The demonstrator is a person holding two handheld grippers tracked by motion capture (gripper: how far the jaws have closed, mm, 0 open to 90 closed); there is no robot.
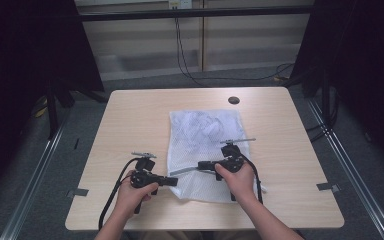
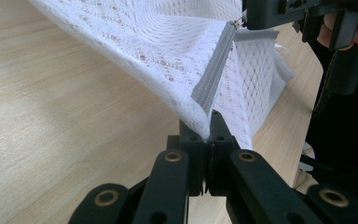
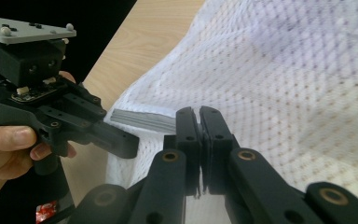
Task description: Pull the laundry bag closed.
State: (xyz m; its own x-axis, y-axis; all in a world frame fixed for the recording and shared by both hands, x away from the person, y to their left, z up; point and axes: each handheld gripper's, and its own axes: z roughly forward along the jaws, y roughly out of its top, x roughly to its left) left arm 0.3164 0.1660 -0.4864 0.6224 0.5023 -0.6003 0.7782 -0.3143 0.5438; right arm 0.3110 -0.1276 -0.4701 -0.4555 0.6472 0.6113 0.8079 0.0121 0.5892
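A white mesh laundry bag lies flat on the tabletop, its grey zipper running across the near end between the two hands. The left gripper is clamped on the bag's near-left edge at the end of the zipper tape, lifting the mesh a little. The right gripper is closed at the other end, apparently on the zipper pull. So the zipper's long axis lies straight from one gripper to the other; I judge any slide has to travel along that line, with the left hand anchoring.
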